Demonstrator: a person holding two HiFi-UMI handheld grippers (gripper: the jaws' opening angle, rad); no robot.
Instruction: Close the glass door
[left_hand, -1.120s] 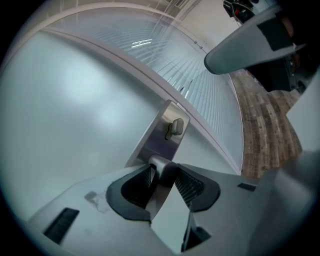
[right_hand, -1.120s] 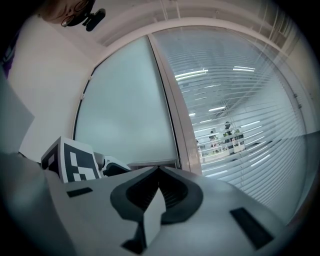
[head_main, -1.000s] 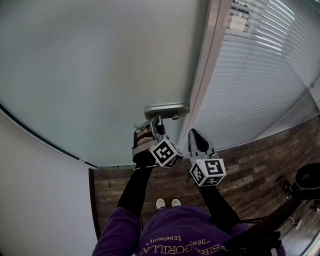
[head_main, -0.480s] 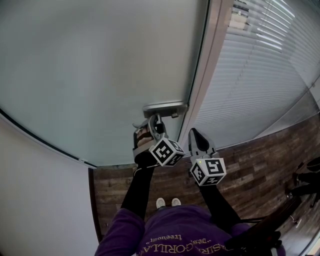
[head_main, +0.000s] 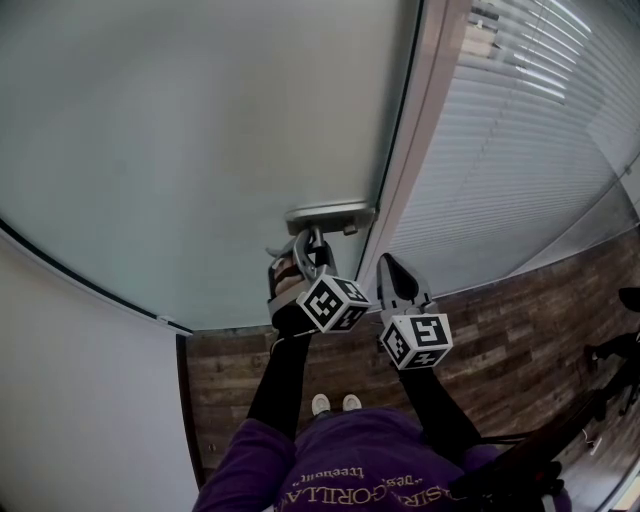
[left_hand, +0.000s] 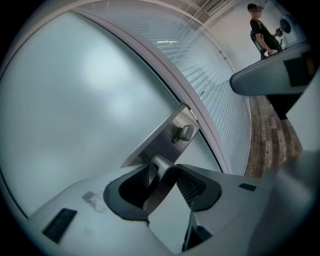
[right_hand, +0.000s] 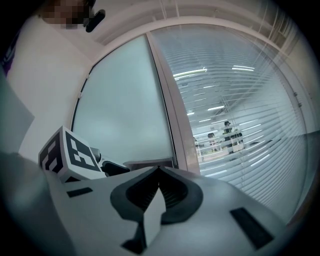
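Frosted glass door (head_main: 200, 130) edge sat against the silver frame post (head_main: 420, 120); open wood-plank floor (head_main: 520, 330) lay to my right. My left gripper (head_main: 312, 242) had just been opening its jaws, which stood wide with the brushed-metal lever handle (left_hand: 161, 179) between them. My right gripper (head_main: 390, 265) hung just beside it, jaws together and empty.

shirt (head_main: 350, 462) purple | sleeves (head_main: 280, 375) black | shoes (head_main: 335, 404) white | left hand-held gripper (head_main: 312, 236), right hand-held gripper (head_main: 386, 263) grey | marker cubes (head_main: 333, 303) black-white

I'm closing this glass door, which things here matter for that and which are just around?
For the job: glass door; door handle, between the jaws of the left gripper, which have just been opening; door frame.
Just around: blinds; wooden floor; shut right gripper; distant person.
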